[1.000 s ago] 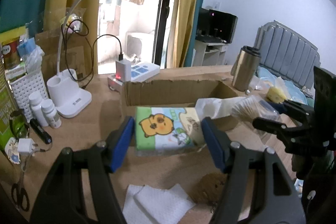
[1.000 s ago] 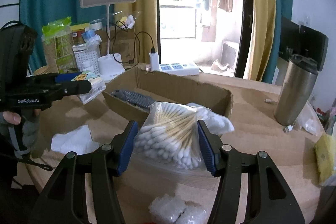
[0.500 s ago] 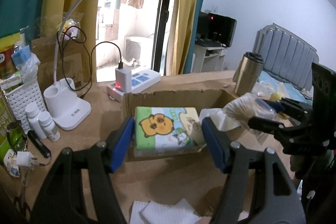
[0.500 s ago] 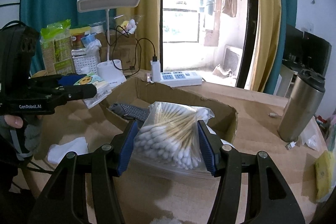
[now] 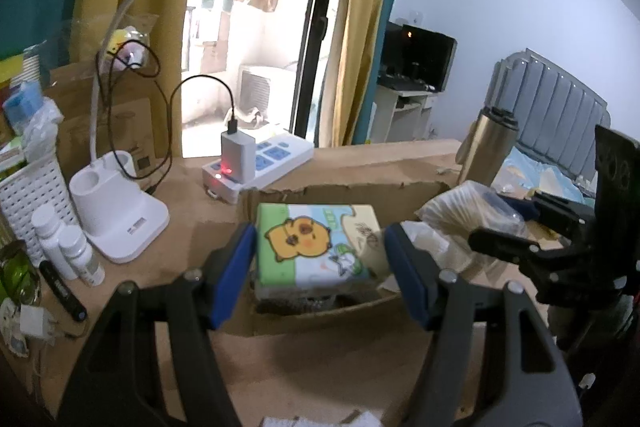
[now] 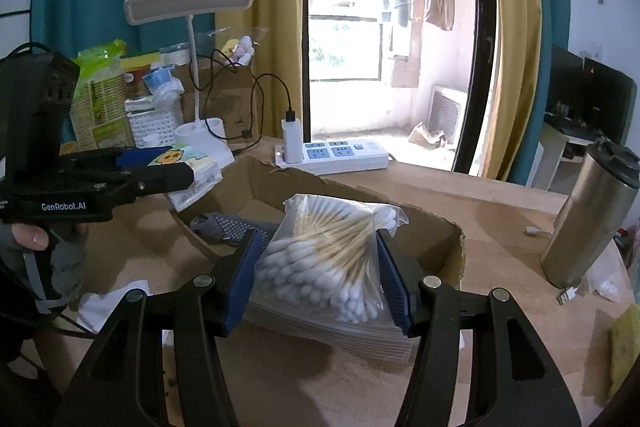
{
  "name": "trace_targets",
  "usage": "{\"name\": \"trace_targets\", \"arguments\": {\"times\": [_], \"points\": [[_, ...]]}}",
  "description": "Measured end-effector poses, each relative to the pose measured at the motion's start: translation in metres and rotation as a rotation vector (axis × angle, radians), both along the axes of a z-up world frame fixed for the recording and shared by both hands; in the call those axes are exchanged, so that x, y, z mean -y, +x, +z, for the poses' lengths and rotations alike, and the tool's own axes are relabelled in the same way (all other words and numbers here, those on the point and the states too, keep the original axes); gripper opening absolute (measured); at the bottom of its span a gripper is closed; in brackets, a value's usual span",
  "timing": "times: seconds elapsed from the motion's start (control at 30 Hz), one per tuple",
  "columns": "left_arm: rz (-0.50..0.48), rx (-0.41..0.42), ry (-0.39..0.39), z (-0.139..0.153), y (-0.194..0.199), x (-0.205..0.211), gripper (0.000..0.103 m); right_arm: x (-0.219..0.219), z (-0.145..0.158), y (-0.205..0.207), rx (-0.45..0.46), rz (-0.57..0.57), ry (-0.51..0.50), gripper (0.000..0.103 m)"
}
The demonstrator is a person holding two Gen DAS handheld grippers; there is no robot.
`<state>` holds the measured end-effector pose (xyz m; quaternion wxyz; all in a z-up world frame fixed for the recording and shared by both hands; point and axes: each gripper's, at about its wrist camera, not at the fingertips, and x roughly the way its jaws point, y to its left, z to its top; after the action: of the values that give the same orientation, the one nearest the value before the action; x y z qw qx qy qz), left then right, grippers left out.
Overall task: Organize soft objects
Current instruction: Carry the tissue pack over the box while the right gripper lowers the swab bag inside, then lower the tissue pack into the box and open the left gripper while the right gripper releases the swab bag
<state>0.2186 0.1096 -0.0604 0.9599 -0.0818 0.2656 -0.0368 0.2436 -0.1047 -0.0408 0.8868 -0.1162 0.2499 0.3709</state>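
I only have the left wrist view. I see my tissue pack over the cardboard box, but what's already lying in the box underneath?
Observer: The right wrist view shows a grey dotted glove lying on the floor of the cardboard box.
Operator: What does the bag in the other tongs hold?
Observer: The right tongs are shut on a clear bag of cotton swabs, wooden sticks with white tips.
Operator: Is my pack inside the box yet?
Observer: From the right wrist view the tissue pack in the left tongs is at the box's left corner, above its rim, not down inside.
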Motion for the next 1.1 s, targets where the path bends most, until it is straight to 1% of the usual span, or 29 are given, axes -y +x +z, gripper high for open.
{"name": "trace_targets", "arguments": {"times": [0.23,0.5,0.7,0.8,0.9,0.93,1.1], "points": [[-0.004,-0.021,0.015,-0.011,0.023,0.002,0.068,-0.004,-0.006,0.019,-0.014,-0.014,0.005,0.060],[-0.020,-0.076,0.015,-0.030,0.041,0.007,0.068,-0.007,-0.022,0.036,-0.071,-0.028,0.006,0.060],[-0.058,-0.120,0.019,-0.043,0.047,0.016,0.068,-0.008,-0.026,0.040,-0.090,-0.019,0.011,0.060],[-0.062,-0.157,0.010,-0.050,0.052,0.017,0.068,-0.012,-0.030,0.042,-0.110,-0.015,0.000,0.061],[-0.061,-0.153,0.010,-0.050,0.051,0.018,0.068,-0.015,-0.033,0.042,-0.113,-0.016,-0.018,0.063],[-0.060,-0.151,0.012,-0.050,0.051,0.018,0.068,-0.015,-0.033,0.042,-0.113,-0.015,-0.018,0.067],[-0.055,-0.146,0.020,-0.050,0.051,0.018,0.069,-0.018,-0.034,0.041,-0.113,-0.011,-0.027,0.068]]}}
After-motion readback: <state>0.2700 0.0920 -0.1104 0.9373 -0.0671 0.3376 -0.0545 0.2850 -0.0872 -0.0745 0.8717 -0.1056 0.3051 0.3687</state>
